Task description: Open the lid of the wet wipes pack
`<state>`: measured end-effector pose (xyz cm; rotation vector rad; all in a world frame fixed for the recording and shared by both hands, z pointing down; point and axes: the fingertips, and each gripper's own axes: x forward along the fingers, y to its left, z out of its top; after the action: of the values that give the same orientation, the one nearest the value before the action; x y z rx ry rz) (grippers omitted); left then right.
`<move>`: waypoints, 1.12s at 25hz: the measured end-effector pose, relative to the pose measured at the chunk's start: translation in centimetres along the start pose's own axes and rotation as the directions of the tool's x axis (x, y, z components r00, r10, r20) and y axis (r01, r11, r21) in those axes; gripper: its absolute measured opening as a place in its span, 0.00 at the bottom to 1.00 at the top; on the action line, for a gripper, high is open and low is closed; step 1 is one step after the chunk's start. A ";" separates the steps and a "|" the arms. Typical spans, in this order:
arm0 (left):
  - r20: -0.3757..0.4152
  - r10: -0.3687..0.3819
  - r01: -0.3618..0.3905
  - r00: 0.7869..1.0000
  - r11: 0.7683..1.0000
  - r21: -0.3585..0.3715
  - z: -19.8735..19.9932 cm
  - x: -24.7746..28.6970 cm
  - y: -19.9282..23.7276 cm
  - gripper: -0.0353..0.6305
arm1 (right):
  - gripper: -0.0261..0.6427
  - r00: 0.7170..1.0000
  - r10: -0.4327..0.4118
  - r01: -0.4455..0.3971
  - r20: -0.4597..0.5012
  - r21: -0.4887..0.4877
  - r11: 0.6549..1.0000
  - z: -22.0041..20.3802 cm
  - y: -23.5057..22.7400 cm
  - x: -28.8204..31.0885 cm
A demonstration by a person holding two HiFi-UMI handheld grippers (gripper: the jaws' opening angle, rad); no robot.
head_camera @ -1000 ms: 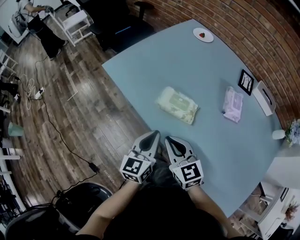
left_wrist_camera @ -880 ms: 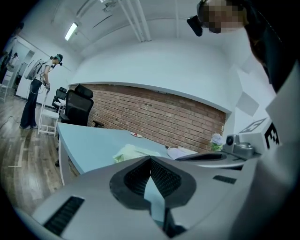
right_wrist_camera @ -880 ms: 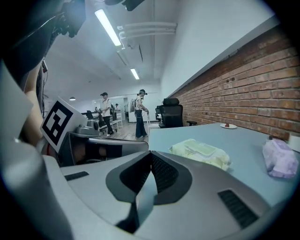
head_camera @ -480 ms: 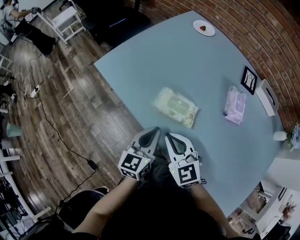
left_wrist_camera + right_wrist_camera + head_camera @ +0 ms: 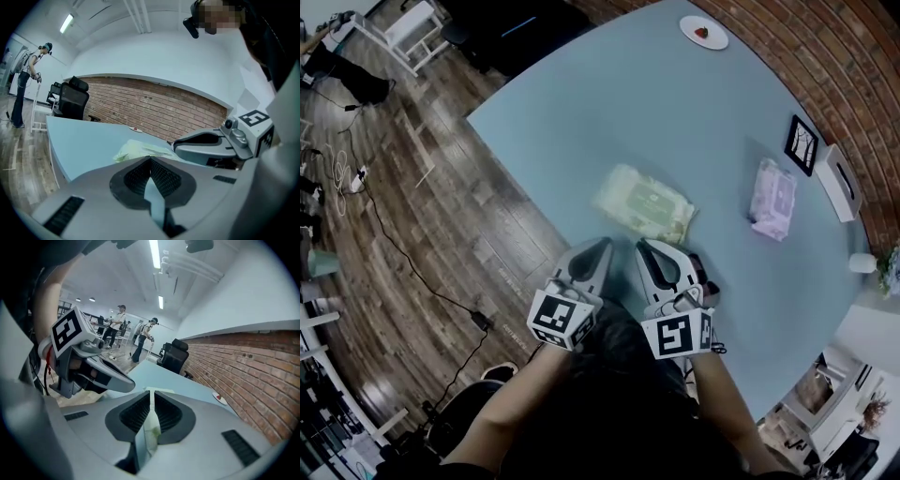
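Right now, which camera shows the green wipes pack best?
Head view: the green wipes pack lies fully visible, label up. The left gripper view shows only its near edge; the right gripper view, a sliver.

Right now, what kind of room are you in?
Probably an office or a lab workroom. There's a brick wall, a black office chair beside a big blue table, and cables trailing over the wood floor. Other people stand working in the background.
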<state>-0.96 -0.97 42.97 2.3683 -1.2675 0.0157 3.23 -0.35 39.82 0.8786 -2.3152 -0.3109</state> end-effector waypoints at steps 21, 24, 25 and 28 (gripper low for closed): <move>-0.020 0.007 -0.008 1.000 0.999 -0.051 -0.3 1.4 1.6 0.07 | 0.18 0.986 0.118 -0.125 -0.121 -0.055 0.991 -2.9 -2.1 4.2; -0.025 0.012 -0.013 1.000 0.999 -0.050 -0.3 1.3 1.9 0.07 | 0.16 0.984 0.120 -0.127 -0.130 -0.043 0.991 -2.9 -2.3 4.3; -0.026 0.015 -0.017 1.000 0.999 -0.052 -0.4 1.3 2.0 0.07 | 0.16 0.984 0.120 -0.128 -0.135 -0.050 0.990 -2.9 -2.3 4.3; -0.026 0.019 -0.020 0.999 0.998 -0.051 -0.4 1.4 2.0 0.07 | 0.15 0.983 0.111 -0.131 -0.149 -0.128 0.983 -3.0 -2.0 4.3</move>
<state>-1.68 -2.88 44.42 2.3048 -1.2640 0.0196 3.72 -4.73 43.39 0.6668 -2.1768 -0.3404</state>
